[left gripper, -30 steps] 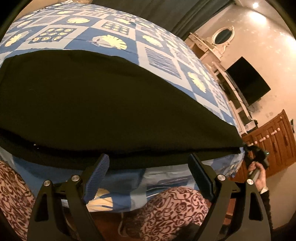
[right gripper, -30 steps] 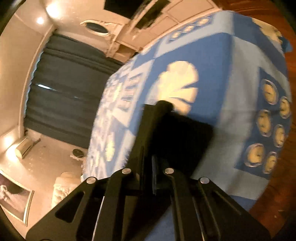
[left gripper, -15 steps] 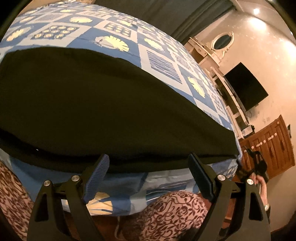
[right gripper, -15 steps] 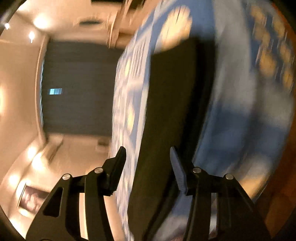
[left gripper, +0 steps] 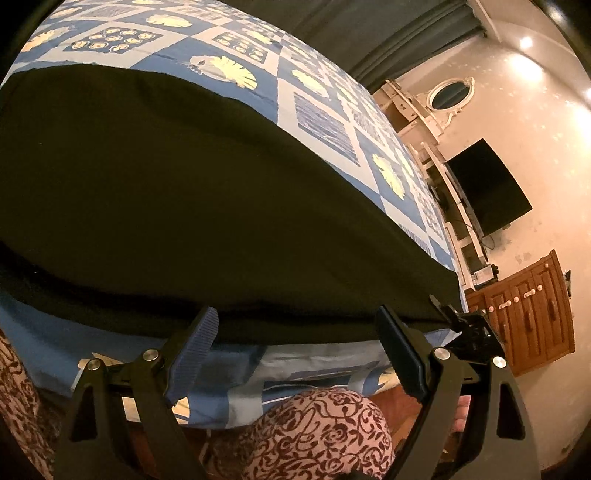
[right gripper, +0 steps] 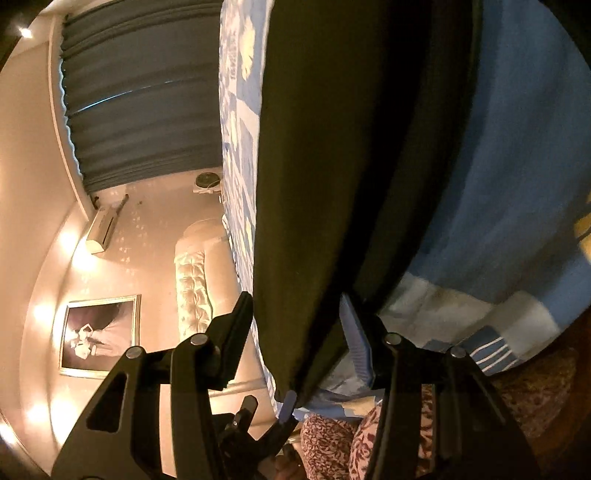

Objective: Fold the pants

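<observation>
The left gripper [left gripper: 295, 347] is hovering with its jaws spread wide and gripping nothing, just short of the near hem of the pants [left gripper: 192, 192]. The right gripper [right gripper: 299, 328] is also standing open, its fingers straddling the pants [right gripper: 332, 147] corner at the bed [right gripper: 498, 184] edge without pinching it. The pants are lying flat along the bed's [left gripper: 325, 122] near edge, the hem running parallel to it, with bare bedspread stretching beyond toward the far edge. Farther off, a curtain [left gripper: 388, 33], a TV [left gripper: 487, 184] and a cabinet [left gripper: 532, 314] are lining the walls.
</observation>
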The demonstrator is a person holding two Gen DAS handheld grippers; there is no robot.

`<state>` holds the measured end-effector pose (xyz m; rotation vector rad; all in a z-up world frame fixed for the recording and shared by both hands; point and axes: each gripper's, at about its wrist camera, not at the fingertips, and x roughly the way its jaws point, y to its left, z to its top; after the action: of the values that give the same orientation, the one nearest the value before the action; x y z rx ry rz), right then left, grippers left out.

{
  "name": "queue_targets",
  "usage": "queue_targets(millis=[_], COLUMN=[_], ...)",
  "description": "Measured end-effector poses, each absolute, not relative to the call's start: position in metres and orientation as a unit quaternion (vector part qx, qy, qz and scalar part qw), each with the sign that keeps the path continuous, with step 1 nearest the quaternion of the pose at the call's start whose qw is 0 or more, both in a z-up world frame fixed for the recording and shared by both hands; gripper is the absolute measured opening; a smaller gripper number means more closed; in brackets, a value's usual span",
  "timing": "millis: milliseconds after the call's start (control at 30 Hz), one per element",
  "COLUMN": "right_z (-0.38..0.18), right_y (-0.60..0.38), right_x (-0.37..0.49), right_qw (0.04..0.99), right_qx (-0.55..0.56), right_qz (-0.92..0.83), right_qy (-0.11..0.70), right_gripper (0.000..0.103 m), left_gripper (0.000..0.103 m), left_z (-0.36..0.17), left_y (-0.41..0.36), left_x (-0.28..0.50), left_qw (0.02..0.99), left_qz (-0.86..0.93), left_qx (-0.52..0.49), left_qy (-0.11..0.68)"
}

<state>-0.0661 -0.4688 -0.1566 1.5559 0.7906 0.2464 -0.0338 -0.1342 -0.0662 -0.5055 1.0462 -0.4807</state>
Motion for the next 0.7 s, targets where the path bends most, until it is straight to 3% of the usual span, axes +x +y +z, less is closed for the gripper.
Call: queue_targets(millis=[67,100,133,167,700], right_z=[-0.16,-0.161,-0.161,-0.159,-0.134], right_y=[-0.467,-0.465,-0.461,-0.46,-0.46], right_x=[-0.06,-0.055,-0.046,-0.044,-0.055], right_qw=[0.639,0.641,0.647,0.654,0.663], right_qx=[0.682,0.681,0.671,0.66,0.647], right_qz=[0.111,0.112,0.117,0.117,0.143], right_qy=[0.338,0.337,0.343,0.35,0.348], right_gripper=[0.046,0.038,0.017,0.008,0.006], left_gripper=[0.085,0.085,0.085,0.086,0.085], left_z=[-0.066,-0.066,-0.066,-0.065,-0.087], left_y=[-0.136,-0.137,-0.139,-0.14,-0.166], left_x=[-0.034,-0.034,-0.035,-0.036,-0.034], left_qw=[0.808,0.807,0.804,0.802,0.692], left_qz=[-0.225,-0.228,-0.232,-0.235,-0.253], left_qx=[-0.24,-0.243,-0.249,-0.253,-0.474], left_qy=[0.488,0.488,0.488,0.488,0.482])
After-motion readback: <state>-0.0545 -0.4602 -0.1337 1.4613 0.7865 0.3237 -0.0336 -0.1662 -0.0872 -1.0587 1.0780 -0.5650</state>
